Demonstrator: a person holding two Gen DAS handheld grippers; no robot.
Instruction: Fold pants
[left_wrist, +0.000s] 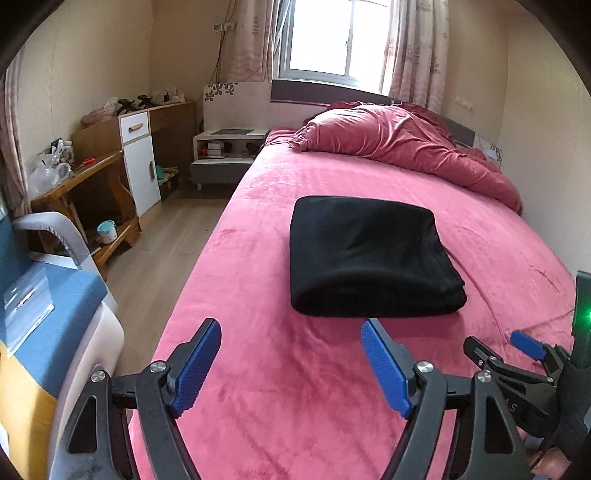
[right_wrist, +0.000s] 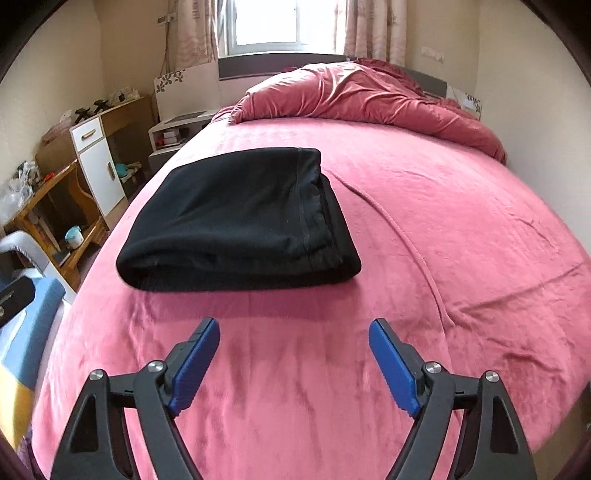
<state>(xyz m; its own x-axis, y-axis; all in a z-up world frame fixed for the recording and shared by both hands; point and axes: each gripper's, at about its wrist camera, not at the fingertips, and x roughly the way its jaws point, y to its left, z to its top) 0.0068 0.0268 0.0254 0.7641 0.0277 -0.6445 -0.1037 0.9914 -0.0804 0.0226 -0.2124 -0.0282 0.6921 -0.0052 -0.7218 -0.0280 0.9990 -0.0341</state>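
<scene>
Black pants (left_wrist: 369, 258) lie folded into a thick rectangular bundle on the pink bed (left_wrist: 295, 387). In the right wrist view the same pants (right_wrist: 240, 218) sit left of centre, their layered edges along the right side. My left gripper (left_wrist: 291, 328) hangs open just short of the bundle's near fold, nothing between its blue pads. My right gripper (right_wrist: 294, 328) is open too, over bare sheet on the near side of the pants. Part of the right gripper (left_wrist: 517, 350) shows at the lower right of the left wrist view.
A crumpled pink duvet (left_wrist: 399, 140) is heaped at the head of the bed under the window. Left of the bed are a wooden floor strip (left_wrist: 166, 240), a nightstand (left_wrist: 229, 155), a wooden desk with clutter (left_wrist: 85, 177) and a blue-cushioned chair (left_wrist: 48, 295).
</scene>
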